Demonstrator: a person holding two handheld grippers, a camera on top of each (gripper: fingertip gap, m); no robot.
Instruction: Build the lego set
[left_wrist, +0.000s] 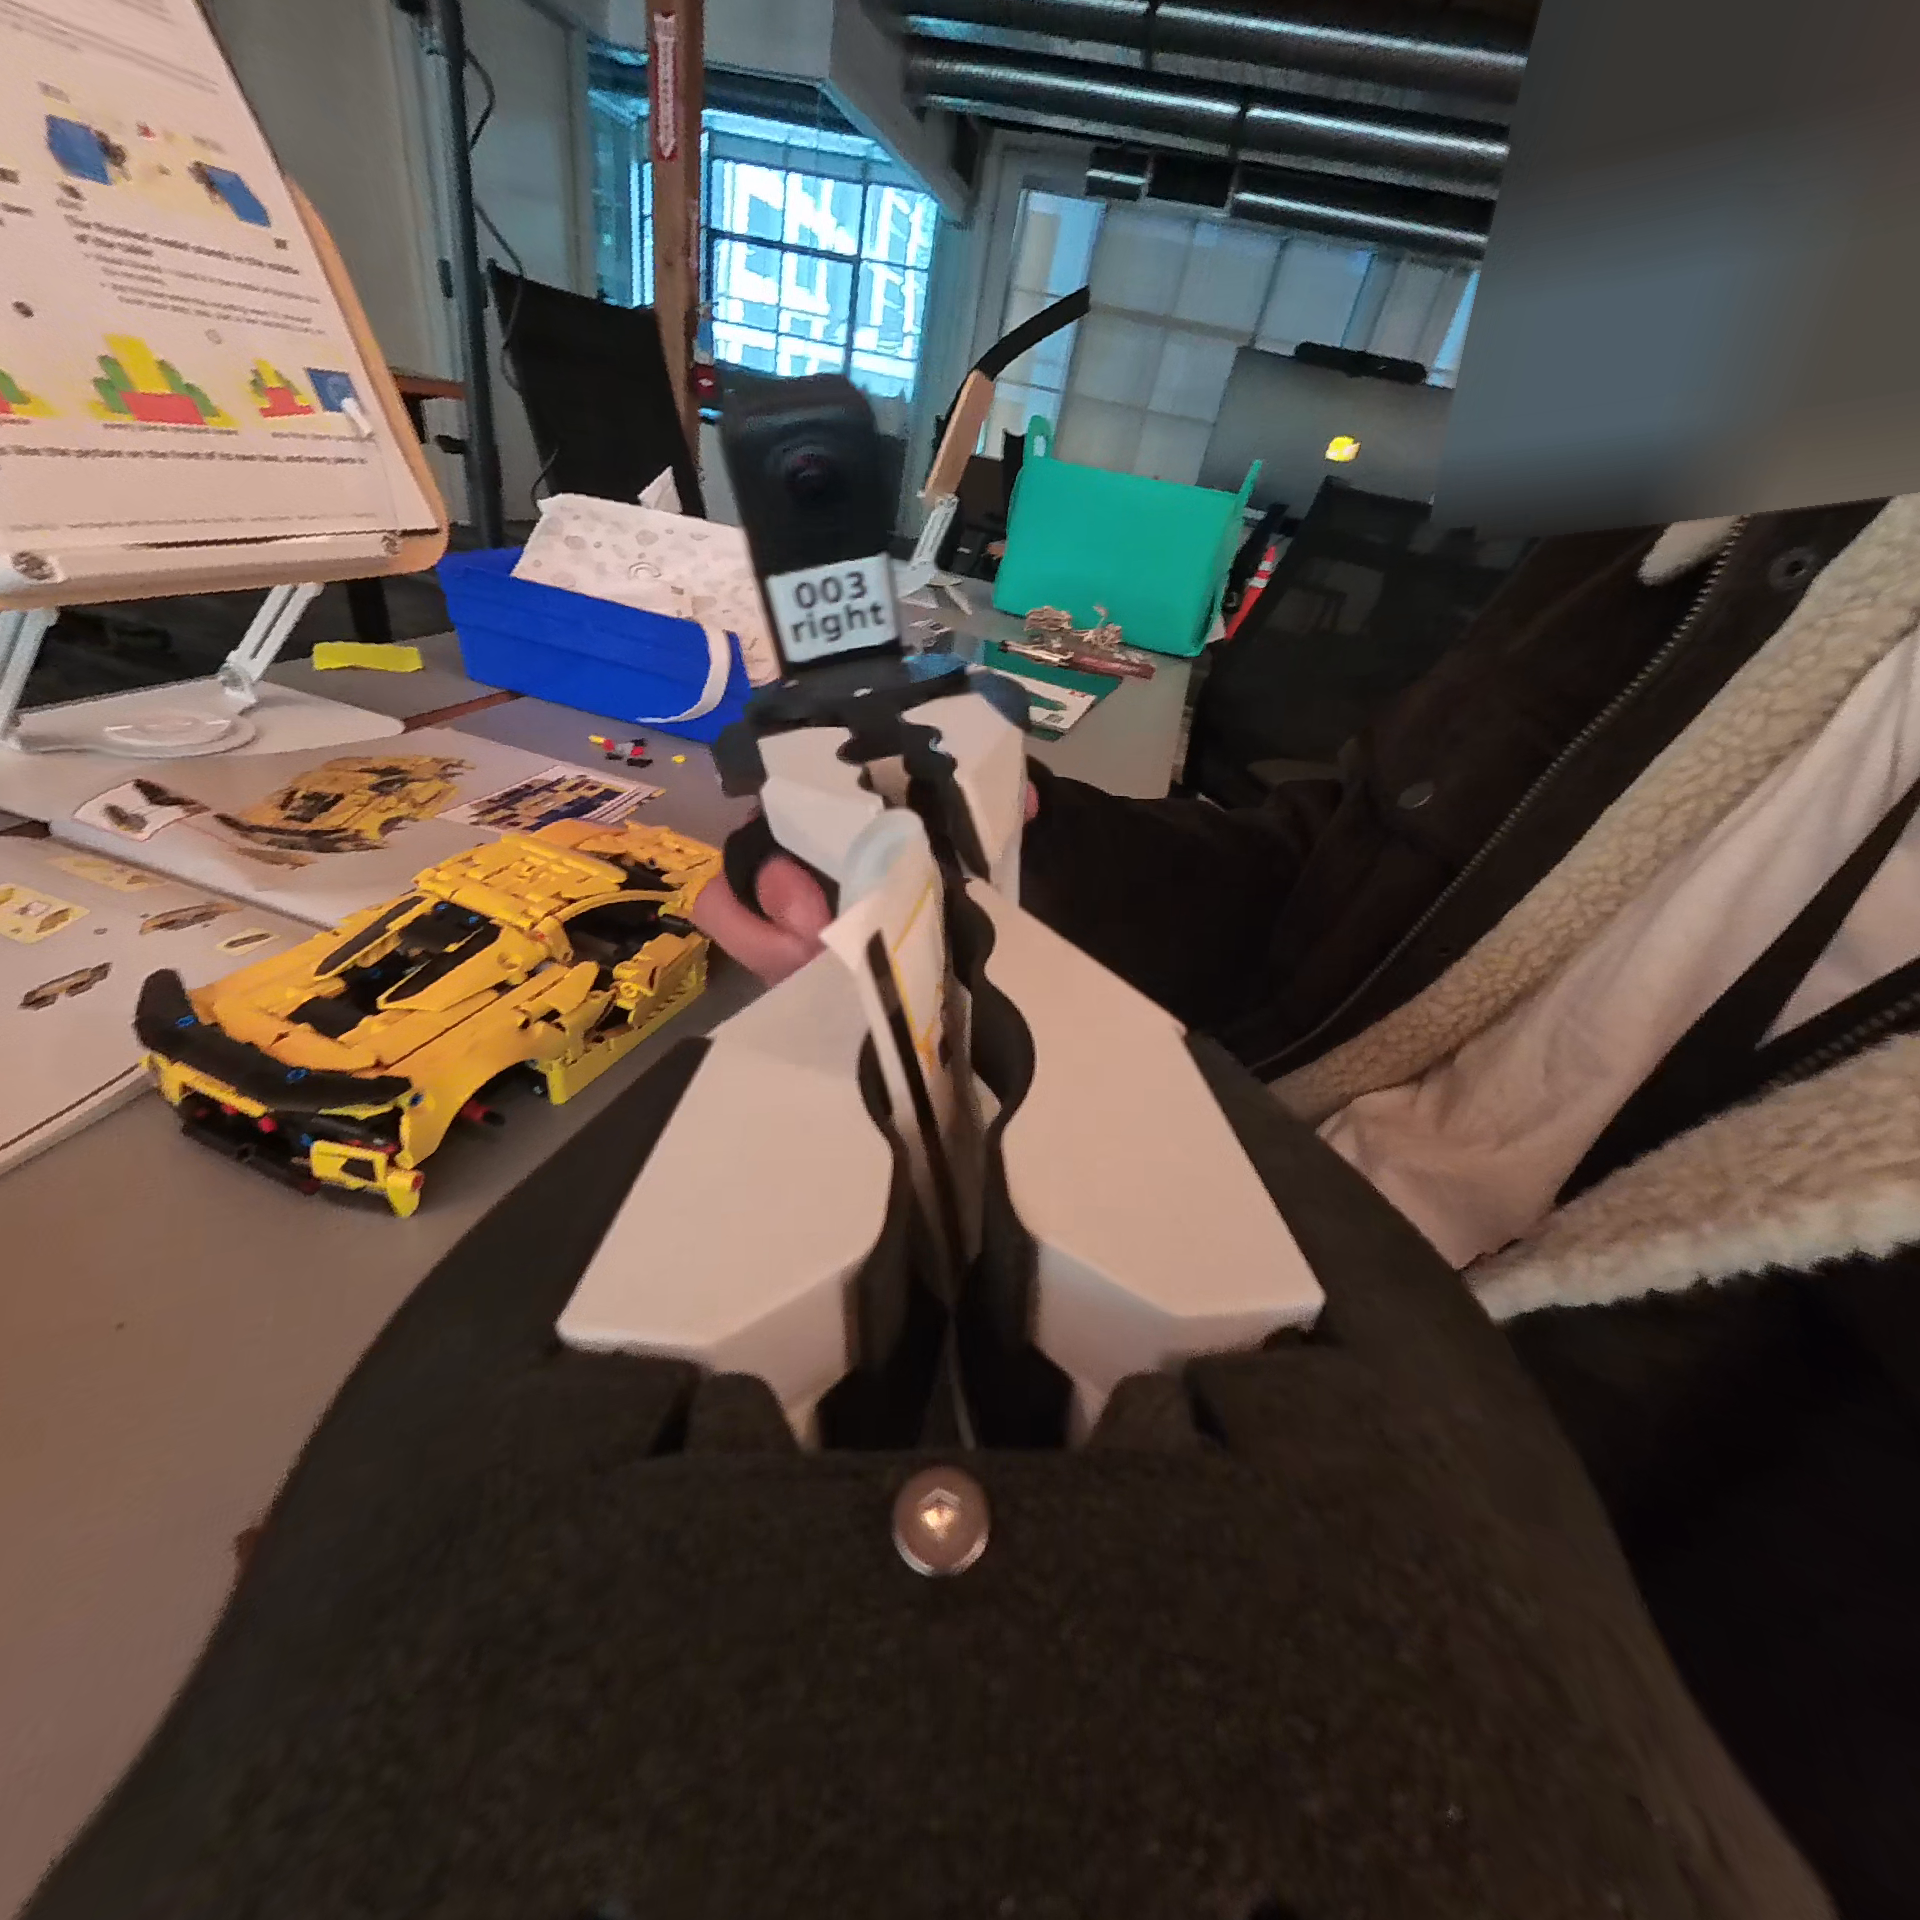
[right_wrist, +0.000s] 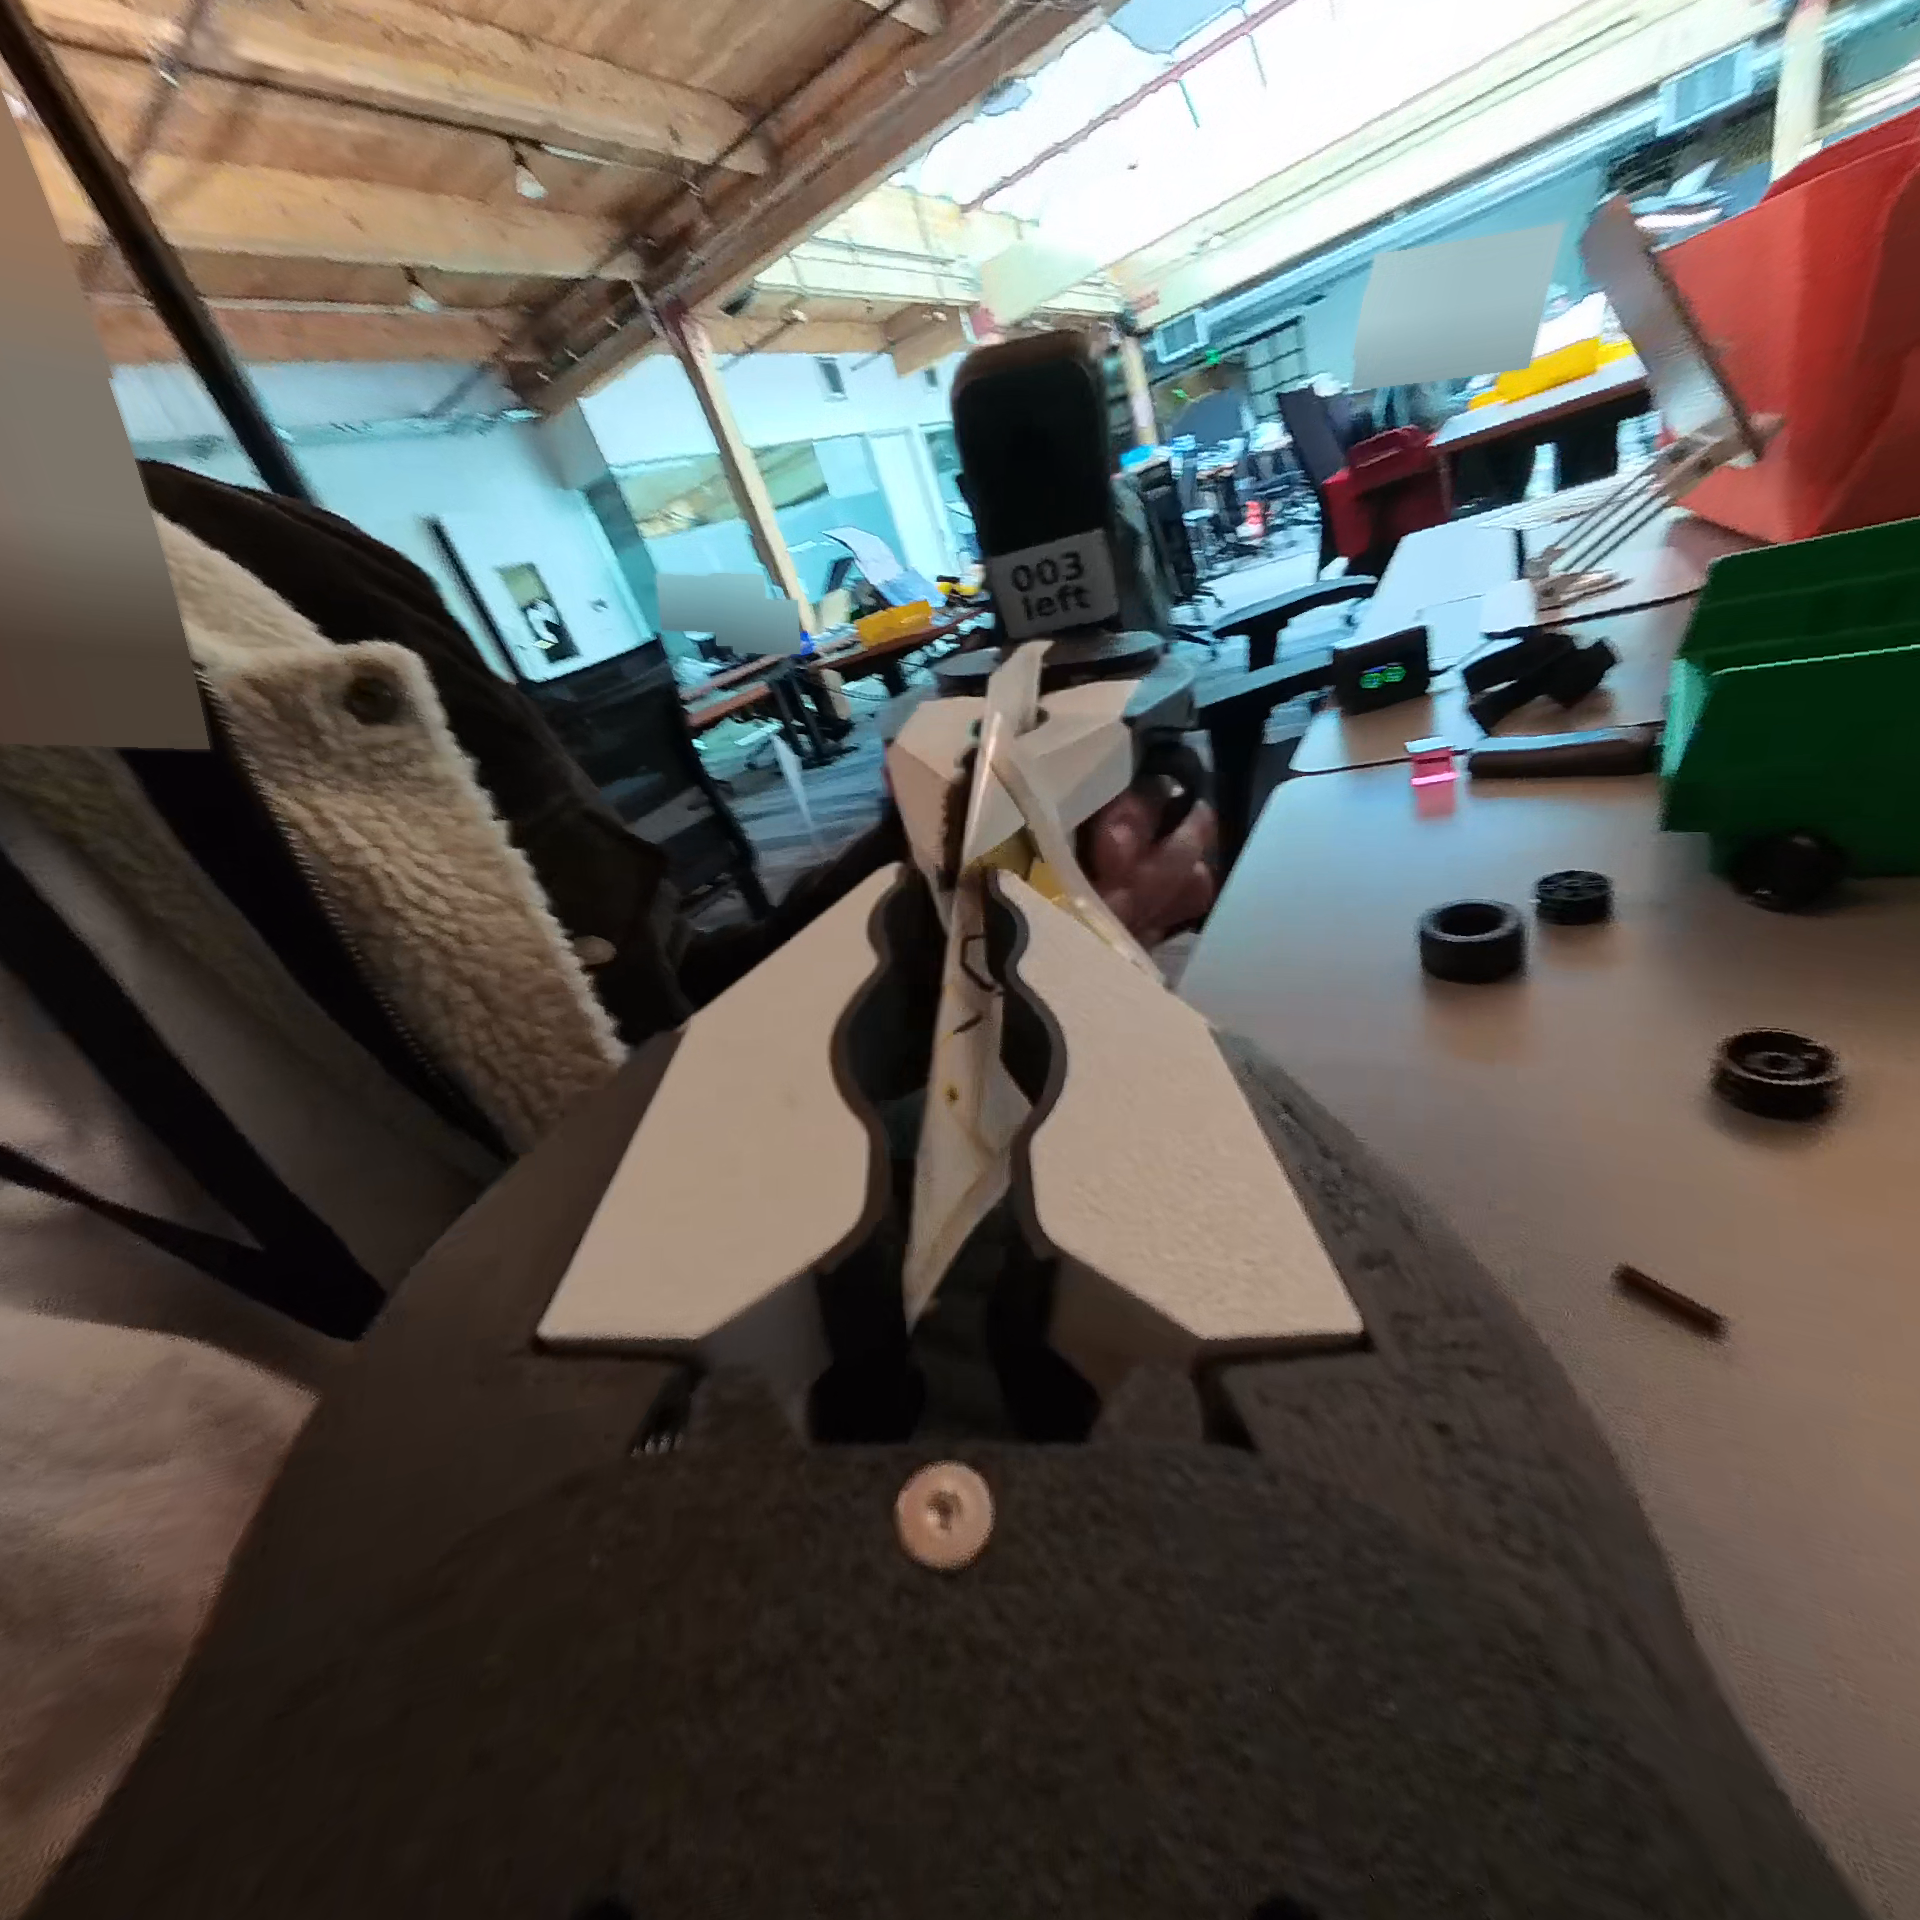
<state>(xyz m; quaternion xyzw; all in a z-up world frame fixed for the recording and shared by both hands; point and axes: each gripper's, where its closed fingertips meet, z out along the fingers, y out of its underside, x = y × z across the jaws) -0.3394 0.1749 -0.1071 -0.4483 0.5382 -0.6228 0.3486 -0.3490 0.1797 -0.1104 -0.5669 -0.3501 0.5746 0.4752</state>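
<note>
Facing each other above the tabletop, our two claws pinch the same white sheet of paper between them. Our left claw is clenched on the near end of the sheet, which stands on edge between its white fingers. Our right claw is clenched on the sheet's other end, where black and yellow marks show on the paper. Beyond each claw we see the other one, with its black camera on top and a hand gripping its handle.

To the left of the claws, the yellow lego car rests on the tabletop, nearly complete, its rear wing toward us. Open instruction pages lie just behind it, beside a blue bin. On the right side of the tabletop we see three loose black wheels, well apart from the car, near a green bin. A small dark rod lies closer to us.
</note>
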